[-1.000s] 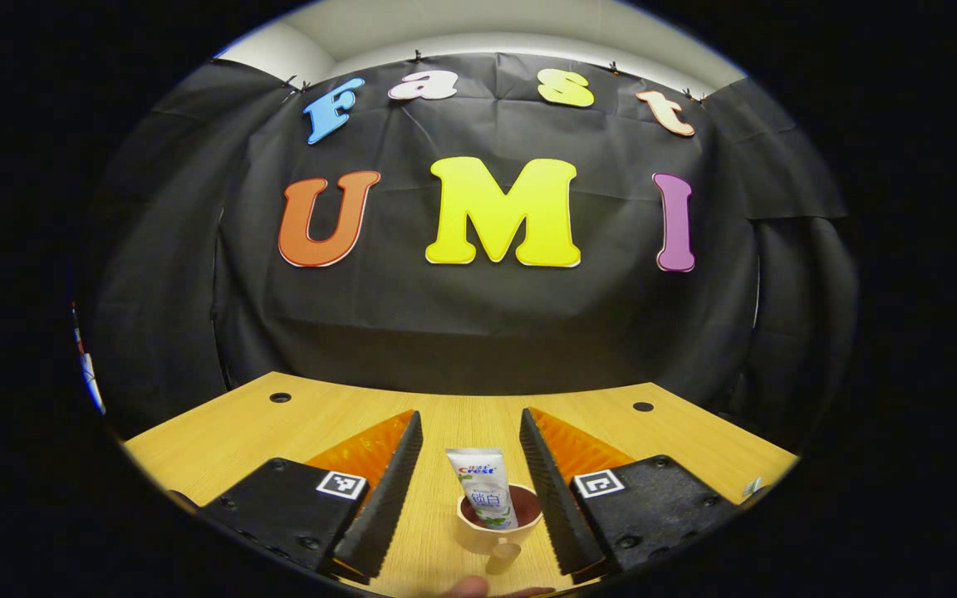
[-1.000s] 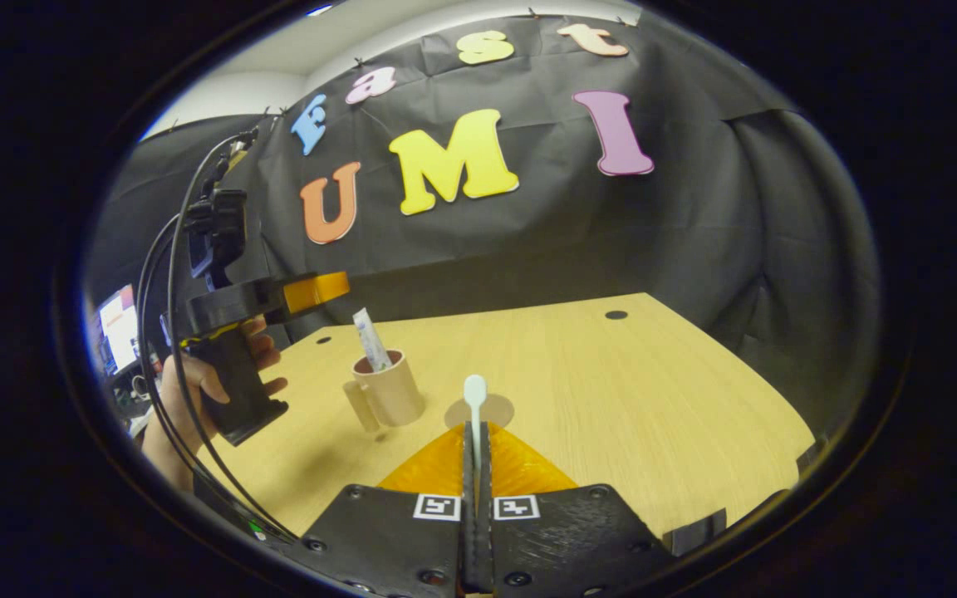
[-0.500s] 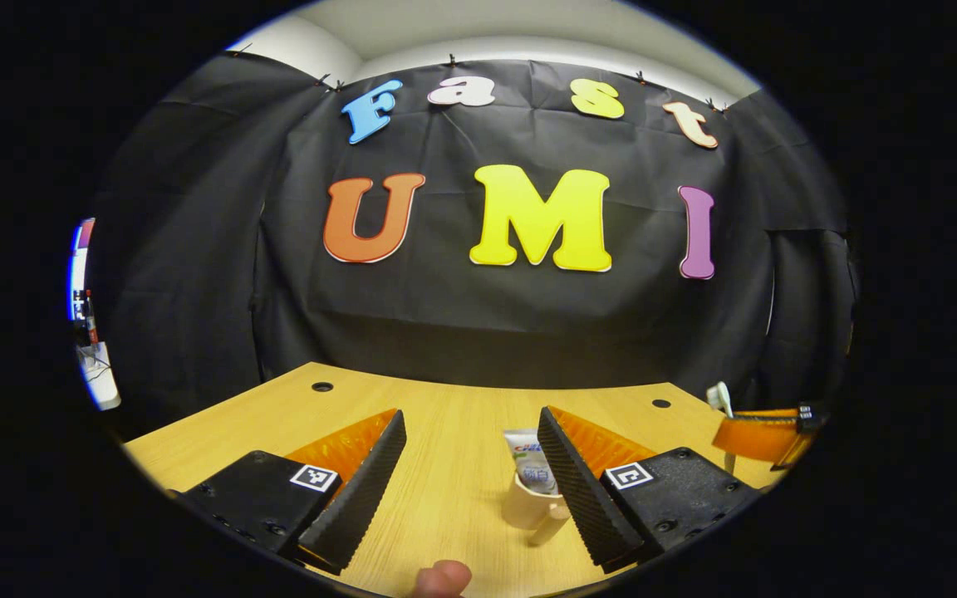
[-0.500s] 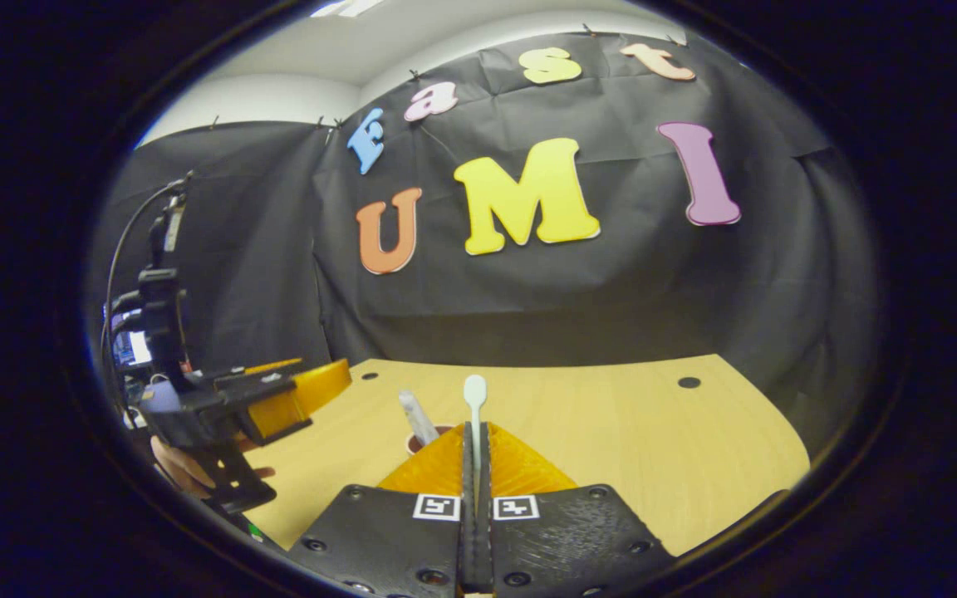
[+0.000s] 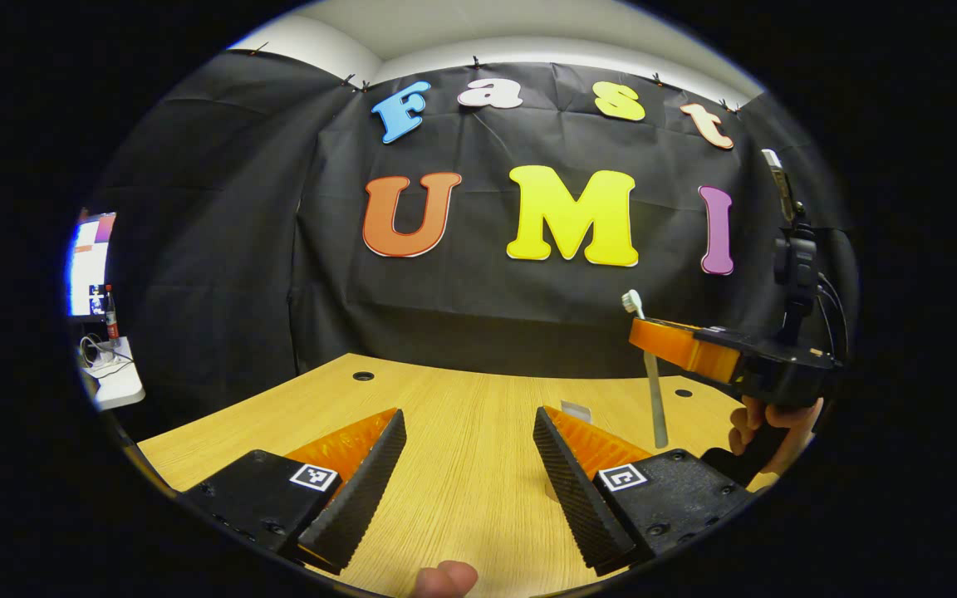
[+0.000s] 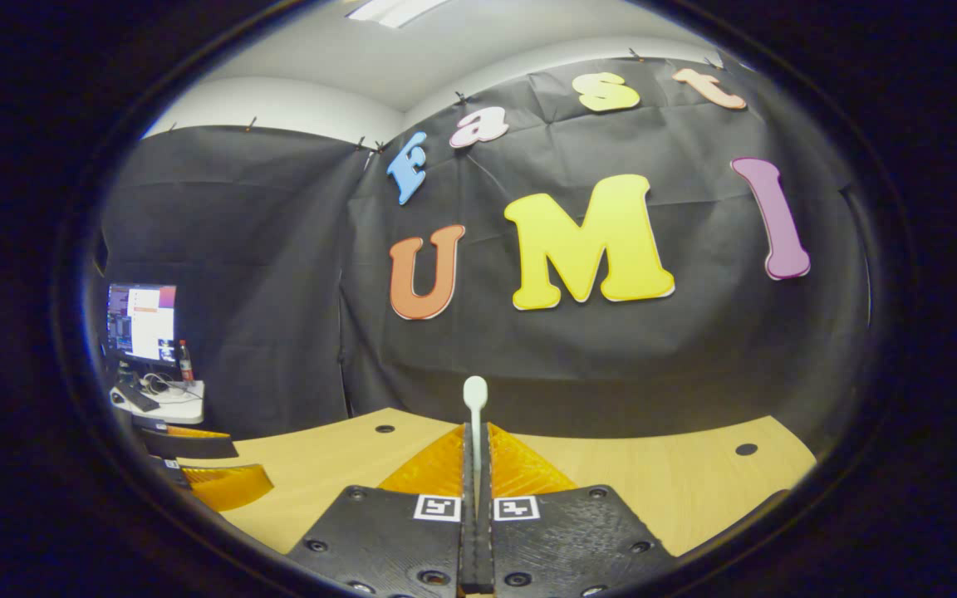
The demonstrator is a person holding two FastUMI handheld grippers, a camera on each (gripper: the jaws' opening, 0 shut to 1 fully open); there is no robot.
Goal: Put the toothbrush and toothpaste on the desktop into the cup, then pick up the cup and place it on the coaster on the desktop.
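Observation:
In the left gripper view my left gripper (image 5: 468, 417) stands open low over the wooden desktop (image 5: 462, 415), with nothing between its fingers. The flat top of the toothpaste tube (image 5: 576, 409) peeks out behind its right finger; the cup under it is hidden. Farther right, a hand (image 5: 765, 428) holds my right gripper (image 5: 643, 334), shut on the white toothbrush (image 5: 653, 390). The toothbrush hangs upright, head up and handle end just above the desk. In the right gripper view my right gripper (image 6: 476, 433) is shut on the toothbrush (image 6: 475, 394), whose head sticks out ahead.
A monitor (image 6: 142, 320) and a small side table (image 6: 159, 403) with clutter stand beyond the desk's left side. The left gripper's finger (image 6: 225, 483) shows at the lower left of the right gripper view. The desktop (image 6: 694, 490) has round cable holes near the back.
My left gripper drew away leftward from the cup, which slid behind its right finger. My right gripper rose and tilted up with the toothbrush; the cup dropped out of its view.

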